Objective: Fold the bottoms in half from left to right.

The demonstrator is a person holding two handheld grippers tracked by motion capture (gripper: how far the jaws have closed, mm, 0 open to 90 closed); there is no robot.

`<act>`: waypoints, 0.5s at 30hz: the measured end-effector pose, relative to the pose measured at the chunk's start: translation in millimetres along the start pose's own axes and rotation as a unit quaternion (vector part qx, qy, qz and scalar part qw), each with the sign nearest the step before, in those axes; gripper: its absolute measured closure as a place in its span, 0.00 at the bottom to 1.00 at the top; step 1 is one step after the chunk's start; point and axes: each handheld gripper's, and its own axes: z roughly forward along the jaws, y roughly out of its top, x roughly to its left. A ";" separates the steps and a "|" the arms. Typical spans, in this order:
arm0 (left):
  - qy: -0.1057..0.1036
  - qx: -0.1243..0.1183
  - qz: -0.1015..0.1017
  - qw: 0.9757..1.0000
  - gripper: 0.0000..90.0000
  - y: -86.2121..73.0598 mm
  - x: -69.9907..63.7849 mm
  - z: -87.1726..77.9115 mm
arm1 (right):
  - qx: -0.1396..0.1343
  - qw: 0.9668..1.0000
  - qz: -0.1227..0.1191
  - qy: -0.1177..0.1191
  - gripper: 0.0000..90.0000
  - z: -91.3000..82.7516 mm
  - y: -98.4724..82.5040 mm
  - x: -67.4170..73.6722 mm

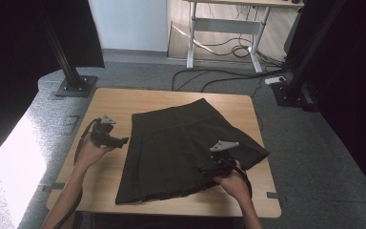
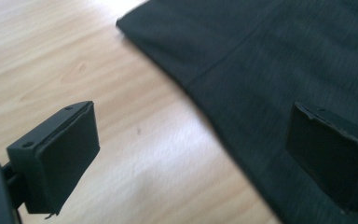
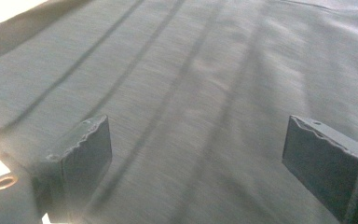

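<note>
lying flat across the wooden counter (image 1: 105, 102), the dark pleated skirt (image 1: 181, 143) is spread between your hands; your left gripper (image 1: 122, 141) hangs beside its edge and your right gripper (image 1: 209, 168) above it, both with jaws wide, holding nothing.

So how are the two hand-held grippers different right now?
The left hand-held gripper is over bare wooden table beside the dark pleated skirt; the right hand-held gripper is over the skirt itself. The left one points sideways toward the skirt's edge; the right one points across its pleats. Both have their jaws open, with nothing between them.
</note>
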 end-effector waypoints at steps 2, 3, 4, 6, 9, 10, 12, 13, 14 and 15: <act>-0.003 -0.002 0.002 1.000 0.03 5.7 0.5 3.8 | 0.002 1.000 -0.010 0.010 0.09 5.2 4.6 8.6; -0.004 -0.003 0.003 1.000 0.03 9.5 1.2 6.5 | 0.003 1.000 -0.013 0.014 0.09 7.1 6.2 11.7; -0.010 -0.005 -0.001 1.000 0.04 14.7 2.5 10.4 | 0.004 1.000 -0.019 0.021 0.09 10.3 8.6 16.6; -0.013 -0.005 -0.003 1.000 0.04 19.9 3.7 15.4 | 0.008 0.999 -0.028 0.036 0.08 17.3 13.2 27.2; -0.019 -0.002 0.004 1.000 0.06 26.4 4.4 23.7 | 0.011 0.998 -0.038 0.050 0.05 26.1 18.2 39.4; -0.019 -0.001 0.005 1.000 0.07 28.2 4.6 26.5 | 0.011 0.998 -0.041 0.054 0.04 29.4 19.9 43.8; -0.024 -0.001 0.002 1.000 0.09 31.1 5.5 32.4 | 0.015 0.997 -0.048 0.062 0.03 35.6 23.3 53.2; -0.025 0.001 0.001 1.000 0.09 32.4 6.2 35.3 | 0.015 0.996 -0.054 0.068 0.02 38.7 25.0 57.8; -0.025 0.002 -0.002 1.000 0.09 33.4 6.7 38.2 | 0.015 0.996 -0.058 0.072 0.01 41.6 26.7 62.9; -0.027 0.001 -0.003 1.000 0.09 34.1 7.4 40.9 | 0.016 0.995 -0.062 0.078 0.01 44.4 28.4 67.7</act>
